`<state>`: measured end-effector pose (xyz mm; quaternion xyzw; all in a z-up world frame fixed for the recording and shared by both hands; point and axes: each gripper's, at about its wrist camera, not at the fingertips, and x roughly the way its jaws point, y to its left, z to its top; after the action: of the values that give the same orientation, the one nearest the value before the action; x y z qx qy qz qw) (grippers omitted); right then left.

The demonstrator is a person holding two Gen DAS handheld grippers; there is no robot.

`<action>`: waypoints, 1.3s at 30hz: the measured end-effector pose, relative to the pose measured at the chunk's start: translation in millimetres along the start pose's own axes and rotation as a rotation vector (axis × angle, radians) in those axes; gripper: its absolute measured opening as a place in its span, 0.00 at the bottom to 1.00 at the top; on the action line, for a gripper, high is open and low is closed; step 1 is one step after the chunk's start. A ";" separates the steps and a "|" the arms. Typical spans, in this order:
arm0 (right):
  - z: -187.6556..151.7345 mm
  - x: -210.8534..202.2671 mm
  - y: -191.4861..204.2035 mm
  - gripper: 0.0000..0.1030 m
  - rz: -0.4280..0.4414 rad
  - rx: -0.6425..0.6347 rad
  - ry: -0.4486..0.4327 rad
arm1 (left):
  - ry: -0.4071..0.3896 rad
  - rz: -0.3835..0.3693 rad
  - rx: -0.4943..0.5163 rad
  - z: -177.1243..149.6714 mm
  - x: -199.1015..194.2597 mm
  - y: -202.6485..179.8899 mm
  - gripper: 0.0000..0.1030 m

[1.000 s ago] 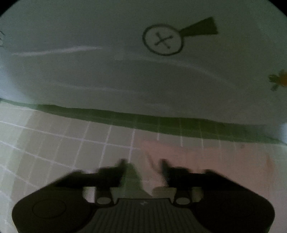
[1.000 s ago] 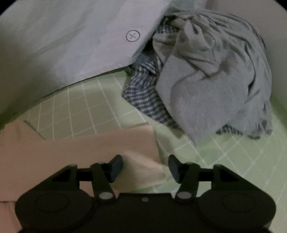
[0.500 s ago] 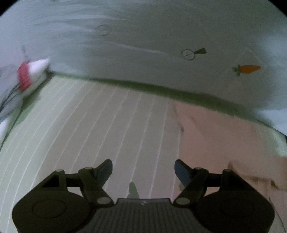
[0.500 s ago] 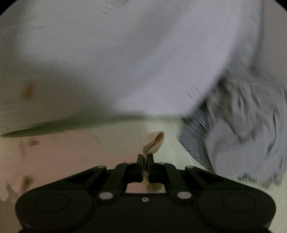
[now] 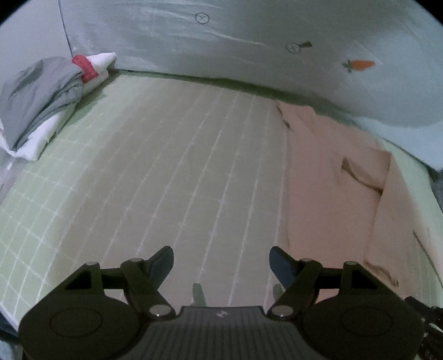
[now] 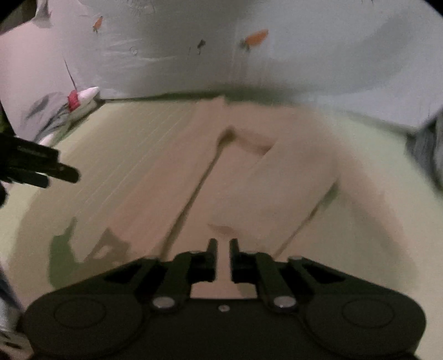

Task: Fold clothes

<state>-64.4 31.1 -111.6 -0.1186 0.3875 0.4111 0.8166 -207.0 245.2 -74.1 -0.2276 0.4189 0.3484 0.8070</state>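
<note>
So the pink garment (image 5: 329,177) is lying flat along the right side of the green grid mat (image 5: 166,166), its far end reaching up close to the mat's back edge where the pale sheet (image 5: 249,55) rises behind like a backdrop. The whole left and middle of the mat is bare grid lines, loads of room there, all the way to the far left corner where a folded stack sits: a grey garment (image 5: 36,94) on top of something white, with a red bit (image 5: 84,67) poking out. The left gripper (image 5: 221,263) hangs over the near edge of the mat, just left of the pink garment's long edge, fingers spread wide and holding nothing. The right gripper (image 6: 223,260) is over the near end of the pink garment (image 6: 235,180); its fingers are almost together with a thin gap, and that view is smeared with motion blur, so I honestly can't tell whether any cloth is pinched in there. The right view also shows a fold running lengthwise down the garment and a flap laid across it, plus the left gripper (image 6: 59,173) at the left edge. A grey heap (image 6: 430,149) sits off the mat's right side. No readable writing, just printed carrots (image 5: 360,64) and little circled-cross marks (image 5: 202,18) on the sheet.
</note>
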 end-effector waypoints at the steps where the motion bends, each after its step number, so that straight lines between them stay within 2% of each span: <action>1: -5.8 -6.1 -1.7 0.46 -0.013 0.023 -0.008 | 0.001 -0.002 0.007 -4.9 -1.9 -2.2 0.75; 2: -10.1 -13.0 -4.9 0.54 -0.044 0.050 -0.024 | 0.002 -0.004 0.015 -9.6 -3.5 -4.8 0.75; 4: -16.2 -25.3 -14.5 0.85 -0.125 0.106 -0.063 | 0.004 -0.014 0.035 -15.4 -3.2 -16.2 0.75; 6: -18.0 -32.1 -27.8 1.00 -0.222 0.147 -0.089 | 0.004 -0.029 0.059 -18.6 -0.8 -30.3 0.75; 8: -20.1 -38.4 -42.3 1.00 -0.306 0.192 -0.110 | 0.002 -0.048 0.086 -19.6 3.0 -47.0 0.76; 11: -23.4 -42.1 -68.4 1.00 -0.351 0.248 -0.110 | -0.015 -0.078 0.137 -14.5 10.9 -78.8 0.85; 17: -25.4 -41.8 -114.7 1.00 -0.433 0.286 -0.105 | -0.040 -0.156 0.238 -3.9 36.5 -145.3 0.82; 19: -28.0 -42.8 -128.0 1.00 -0.455 0.295 -0.095 | -0.038 -0.186 0.277 -2.8 46.2 -164.5 0.74; 21: -32.1 -44.3 -140.2 1.00 -0.472 0.303 -0.083 | -0.018 -0.210 0.296 -3.4 56.4 -178.1 0.54; 22: -34.8 -45.7 -145.1 1.00 -0.478 0.309 -0.078 | -0.004 -0.219 0.297 -4.2 61.6 -183.2 0.49; 24: -38.9 -50.4 -151.5 1.00 -0.492 0.322 -0.073 | 0.026 -0.235 0.298 -5.7 71.8 -193.0 0.31; 26: -43.5 -55.6 -156.3 1.00 -0.502 0.333 -0.069 | 0.040 -0.221 0.290 -7.4 77.0 -196.3 0.31; 32: -53.9 -61.3 -159.2 1.00 -0.504 0.330 -0.047 | 0.025 -0.179 0.287 -13.4 78.6 -203.1 0.39; 34: -57.1 -63.5 -158.8 1.00 -0.499 0.329 -0.044 | 0.008 -0.171 0.298 -16.2 78.4 -207.4 0.38; 35: -58.7 -64.6 -158.6 1.00 -0.497 0.329 -0.043 | -0.003 -0.174 0.293 -17.1 77.6 -207.0 0.25; 36: -60.3 -66.1 -157.9 1.00 -0.495 0.327 -0.042 | -0.012 -0.178 0.288 -18.0 76.5 -206.3 0.06; 39: -64.9 -72.7 -153.4 1.00 -0.498 0.315 -0.046 | -0.023 -0.203 0.254 -19.3 68.5 -198.2 0.04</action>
<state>-8.3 -141.5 -121.2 -0.0723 0.3867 0.1353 0.9094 -39.8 128.4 -126.8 -0.1611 0.4254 0.2119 0.8650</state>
